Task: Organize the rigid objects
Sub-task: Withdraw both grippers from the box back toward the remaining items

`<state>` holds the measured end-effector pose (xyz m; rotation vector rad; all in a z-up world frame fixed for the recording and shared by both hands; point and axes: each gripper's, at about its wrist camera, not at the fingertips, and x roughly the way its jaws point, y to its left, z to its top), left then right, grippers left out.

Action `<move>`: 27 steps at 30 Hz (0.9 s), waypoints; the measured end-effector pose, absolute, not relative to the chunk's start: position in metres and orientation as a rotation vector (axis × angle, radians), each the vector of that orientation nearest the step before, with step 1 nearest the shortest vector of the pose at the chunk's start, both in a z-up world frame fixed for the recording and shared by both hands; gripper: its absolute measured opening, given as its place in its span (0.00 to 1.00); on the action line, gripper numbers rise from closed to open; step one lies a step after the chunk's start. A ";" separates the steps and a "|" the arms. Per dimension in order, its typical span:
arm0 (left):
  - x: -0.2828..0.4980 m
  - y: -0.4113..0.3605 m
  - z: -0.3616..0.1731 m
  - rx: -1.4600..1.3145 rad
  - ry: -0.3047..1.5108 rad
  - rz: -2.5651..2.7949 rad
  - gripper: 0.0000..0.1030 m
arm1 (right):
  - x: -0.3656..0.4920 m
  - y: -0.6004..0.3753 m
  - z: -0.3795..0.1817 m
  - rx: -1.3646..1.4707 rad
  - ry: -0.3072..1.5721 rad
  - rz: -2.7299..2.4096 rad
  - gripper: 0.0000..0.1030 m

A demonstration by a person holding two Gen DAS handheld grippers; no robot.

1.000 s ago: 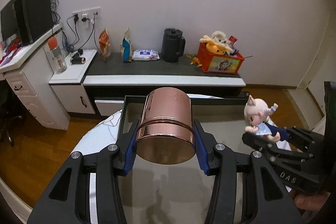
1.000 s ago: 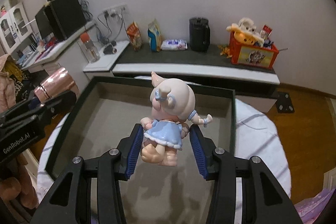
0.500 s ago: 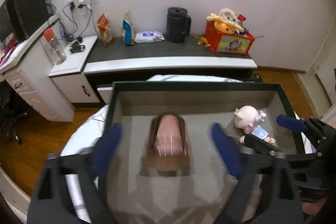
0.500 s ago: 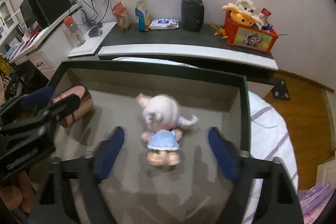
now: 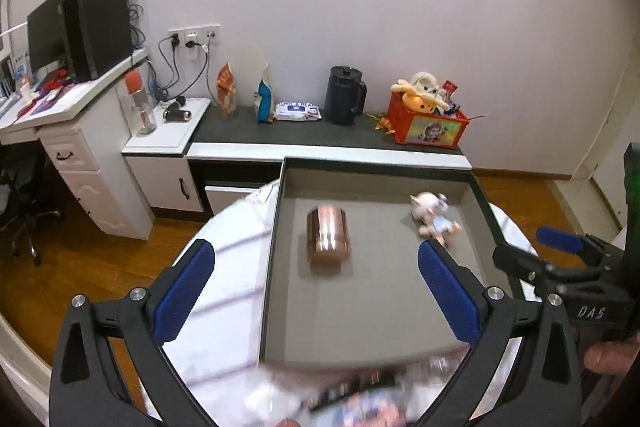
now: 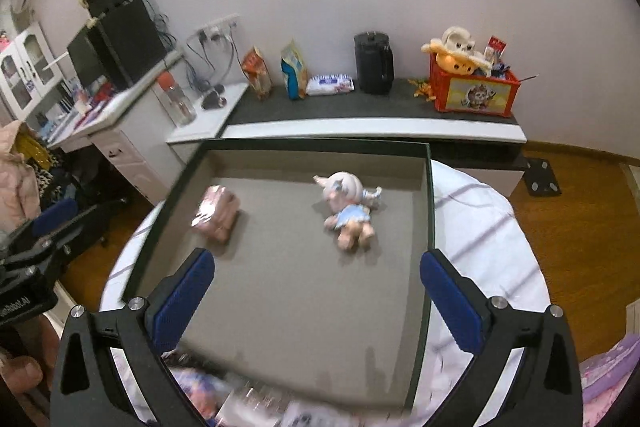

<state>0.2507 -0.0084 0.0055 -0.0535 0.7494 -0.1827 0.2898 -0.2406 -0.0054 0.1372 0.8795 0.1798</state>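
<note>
Left gripper [image 5: 316, 281] has its blue-padded jaws still spreading apart, nothing between them, and the shiny copper-coloured metal cup [image 5: 328, 241] lies on its side at about 9 o'clock in the shallow dark-rimmed grey tray [image 6: 427, 227]. Over at 2 o'clock the small pink-and-blue doll figurine [image 6: 349, 211] is lying flat on the tray floor. Right gripper [image 6: 316, 287] is opening too, empty, hanging over the tray's near end.

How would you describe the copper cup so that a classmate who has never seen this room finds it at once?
Find the big dark-rimmed tray on the round white table. Two things lie on its grey floor: the copper cup lies on its side toward the left, apart from the doll. It is the only shiny metal cylinder there.
</note>
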 end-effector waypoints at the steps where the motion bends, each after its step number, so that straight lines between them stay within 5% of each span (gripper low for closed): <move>1: 0.237 -0.005 0.007 -0.060 0.746 -0.188 1.00 | 0.278 -0.238 -0.001 0.136 0.866 0.181 1.00; 21: 0.088 0.008 -0.025 -0.094 0.796 -0.171 1.00 | 0.111 -0.239 0.012 0.236 0.694 0.196 1.00; 27: 0.070 -0.004 -0.028 -0.100 0.795 -0.196 1.00 | 0.098 -0.240 0.005 0.256 0.687 0.225 0.91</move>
